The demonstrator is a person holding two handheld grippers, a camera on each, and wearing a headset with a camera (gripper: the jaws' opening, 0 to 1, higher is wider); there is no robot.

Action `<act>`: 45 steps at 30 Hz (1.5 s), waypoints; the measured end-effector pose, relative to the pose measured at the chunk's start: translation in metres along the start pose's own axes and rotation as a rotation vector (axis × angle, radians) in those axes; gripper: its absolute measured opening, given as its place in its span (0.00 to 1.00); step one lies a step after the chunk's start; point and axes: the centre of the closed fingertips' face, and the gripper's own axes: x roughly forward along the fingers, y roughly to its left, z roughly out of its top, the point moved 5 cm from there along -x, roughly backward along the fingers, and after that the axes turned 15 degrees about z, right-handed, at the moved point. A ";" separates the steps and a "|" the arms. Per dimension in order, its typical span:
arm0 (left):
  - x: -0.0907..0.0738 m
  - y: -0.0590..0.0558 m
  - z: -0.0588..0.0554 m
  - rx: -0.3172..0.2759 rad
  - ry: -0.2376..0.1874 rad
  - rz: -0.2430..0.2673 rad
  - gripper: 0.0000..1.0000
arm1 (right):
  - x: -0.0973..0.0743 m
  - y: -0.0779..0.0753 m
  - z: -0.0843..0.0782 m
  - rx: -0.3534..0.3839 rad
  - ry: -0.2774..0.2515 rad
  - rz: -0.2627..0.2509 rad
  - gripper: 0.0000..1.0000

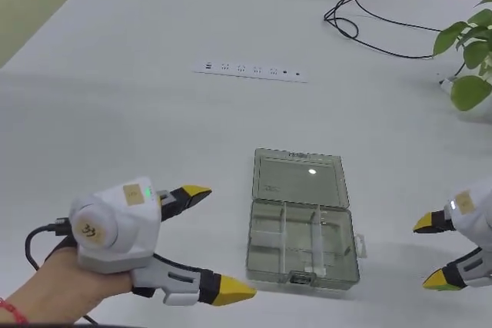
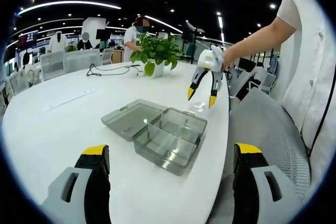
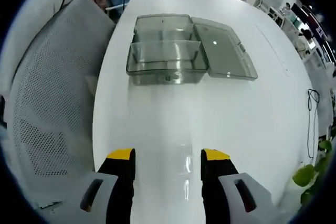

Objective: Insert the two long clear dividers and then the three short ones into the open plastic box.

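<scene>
Squarely in the lower middle of the head view lies the open plastic box [image 1: 304,255] — both grippers stand off from it, fingers spread and holding nothing.

Smoky, see-through and rectangular, the box rests on a smooth, glossy white worktop [image 1: 115,74], its flat lid [image 1: 298,178] folded back toward the frame's top; thin clear dividers [image 1: 283,224] stand upright inside the base, though their count is hard to read. The left gripper [image 1: 215,240], grey-white with yellow-tipped black fingers, hovers at lower left, the right gripper [image 1: 428,253] at the lower right edge. Bare worktop lies on either side of the box, whose near wall is close to the worktop's edge. A flat white power strip [image 1: 250,71] lies well beyond — a looped black cable [image 1: 361,24] and a leafy plant [image 1: 469,51] sit at upper right.
</scene>
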 end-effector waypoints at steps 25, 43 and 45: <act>0.000 0.002 -0.004 -0.008 0.008 0.002 1.00 | 0.023 -0.022 -0.032 -0.009 0.104 0.025 0.40; -0.002 0.005 -0.005 -0.006 0.003 0.004 1.00 | 0.021 -0.020 -0.029 -0.012 0.099 0.006 0.33; -0.003 0.005 -0.004 -0.003 0.001 0.005 1.00 | 0.018 -0.019 -0.025 -0.014 0.090 -0.007 0.33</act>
